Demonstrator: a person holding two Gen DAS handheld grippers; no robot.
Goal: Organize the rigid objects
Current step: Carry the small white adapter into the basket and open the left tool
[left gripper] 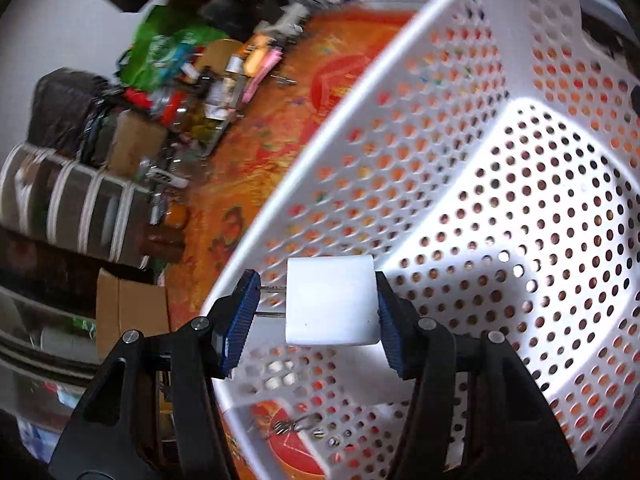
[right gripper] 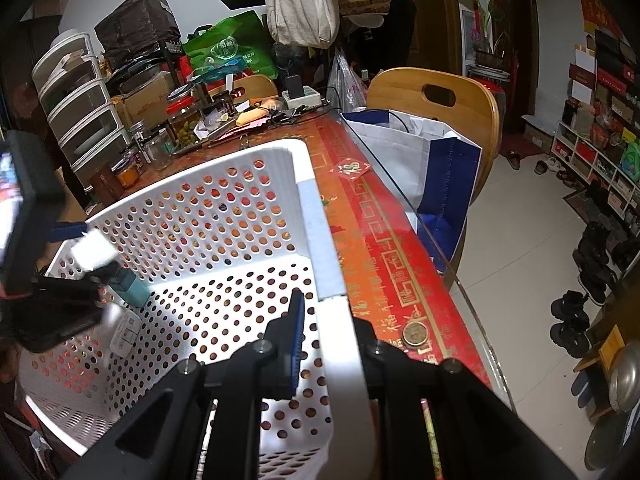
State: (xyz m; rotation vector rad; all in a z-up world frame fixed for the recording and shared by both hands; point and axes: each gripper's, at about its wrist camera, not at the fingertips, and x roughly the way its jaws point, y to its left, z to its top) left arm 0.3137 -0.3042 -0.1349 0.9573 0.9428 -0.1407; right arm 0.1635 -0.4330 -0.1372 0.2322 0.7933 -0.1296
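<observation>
**Charger over basket, right gripper on rim**

While my left gripper (left gripper: 318, 310) hangs over the white perforated basket (left gripper: 460, 168), its blue pads (left gripper: 390, 328) are clamped on a white plug-in charger (left gripper: 332, 304), prongs pointing toward the left pad. Charger is held above the basket's near-left wall, not touching the floor of it. My right gripper (right gripper: 332, 344) is closed tight on the basket's right rim (right gripper: 320, 240), one finger inside, one outside. Seen from the right wrist, the basket already contains a teal block (right gripper: 134, 286) and a white labelled box (right gripper: 126, 332) at its left side, close together. Basket sits on the red-orange tablecloth (right gripper: 384, 240); a coin (right gripper: 414, 335) lies just beside the rim. Jars (right gripper: 184, 120) and clutter stand at the far end.
</observation>
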